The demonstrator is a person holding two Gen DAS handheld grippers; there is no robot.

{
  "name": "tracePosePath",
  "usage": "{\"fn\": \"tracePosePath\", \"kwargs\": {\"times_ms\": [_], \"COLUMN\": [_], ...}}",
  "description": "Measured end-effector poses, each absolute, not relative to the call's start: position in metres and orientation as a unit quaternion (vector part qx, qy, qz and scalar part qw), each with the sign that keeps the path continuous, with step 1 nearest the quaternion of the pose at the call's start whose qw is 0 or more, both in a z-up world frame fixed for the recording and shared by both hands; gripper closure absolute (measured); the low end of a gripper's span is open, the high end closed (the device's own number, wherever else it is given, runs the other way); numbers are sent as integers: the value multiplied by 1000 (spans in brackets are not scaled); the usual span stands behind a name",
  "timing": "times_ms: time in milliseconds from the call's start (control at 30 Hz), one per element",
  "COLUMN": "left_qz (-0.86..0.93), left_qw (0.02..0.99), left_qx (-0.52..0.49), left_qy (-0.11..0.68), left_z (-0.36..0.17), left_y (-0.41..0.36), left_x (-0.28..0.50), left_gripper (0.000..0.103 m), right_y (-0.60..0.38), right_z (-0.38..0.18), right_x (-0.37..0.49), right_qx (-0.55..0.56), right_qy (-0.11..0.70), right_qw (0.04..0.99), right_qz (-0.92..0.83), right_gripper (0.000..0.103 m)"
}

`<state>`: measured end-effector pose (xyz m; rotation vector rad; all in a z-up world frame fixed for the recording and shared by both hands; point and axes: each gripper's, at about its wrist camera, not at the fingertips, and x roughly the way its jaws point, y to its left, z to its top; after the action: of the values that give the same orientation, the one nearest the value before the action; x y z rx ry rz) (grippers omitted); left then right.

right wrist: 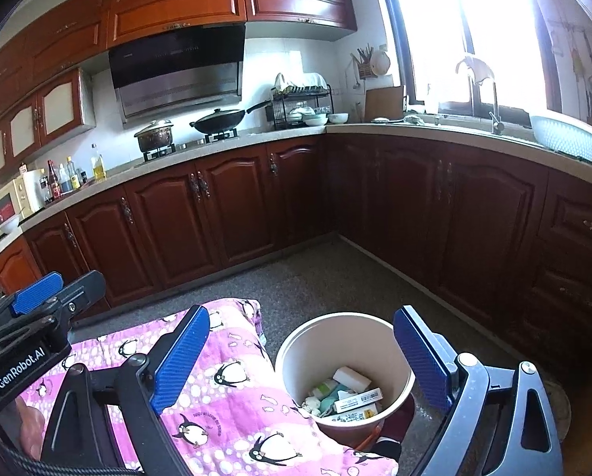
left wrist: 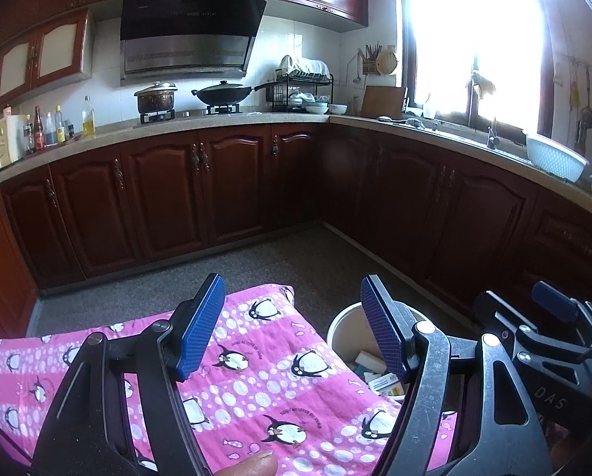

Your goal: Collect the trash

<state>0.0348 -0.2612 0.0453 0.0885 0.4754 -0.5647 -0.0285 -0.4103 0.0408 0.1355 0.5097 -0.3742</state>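
A cream bin (right wrist: 292, 357) stands on the floor beside a pink penguin-print cloth (right wrist: 232, 408). Inside it lie trash pieces (right wrist: 349, 394): small boxes, a white block and crumpled paper. My right gripper (right wrist: 301, 349) hovers above the bin, jaws wide apart and empty. My left gripper (left wrist: 292, 329) is over the pink cloth (left wrist: 264, 388), jaws apart with nothing between them; the bin (left wrist: 341, 327) shows just right of its right finger. The right gripper (left wrist: 553, 309) appears at the lower right of the left wrist view, and the left gripper (right wrist: 34, 289) at the lower left of the right wrist view.
Dark wooden cabinets (right wrist: 232, 202) run along the back and right under a stone counter (right wrist: 224, 142) with a pot, a wok, bottles and a dish rack. A white basket (right wrist: 565, 135) sits near the bright window. Grey speckled floor (right wrist: 319, 281) lies between. A fingertip (left wrist: 256, 464) shows at the bottom edge.
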Motion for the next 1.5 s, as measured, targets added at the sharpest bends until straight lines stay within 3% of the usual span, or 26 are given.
{"fn": "tracePosePath", "kwargs": {"times_ms": [1500], "left_qz": [-278], "left_qw": [930], "left_qx": [46], "left_qy": [234], "left_z": [35], "left_y": [-252], "left_x": [37], "left_gripper": [33], "right_y": [-405], "right_z": [46], "right_x": [-31], "right_qx": [57], "right_qy": [236], "right_qw": [952], "right_qz": [-188], "right_gripper": [9]}}
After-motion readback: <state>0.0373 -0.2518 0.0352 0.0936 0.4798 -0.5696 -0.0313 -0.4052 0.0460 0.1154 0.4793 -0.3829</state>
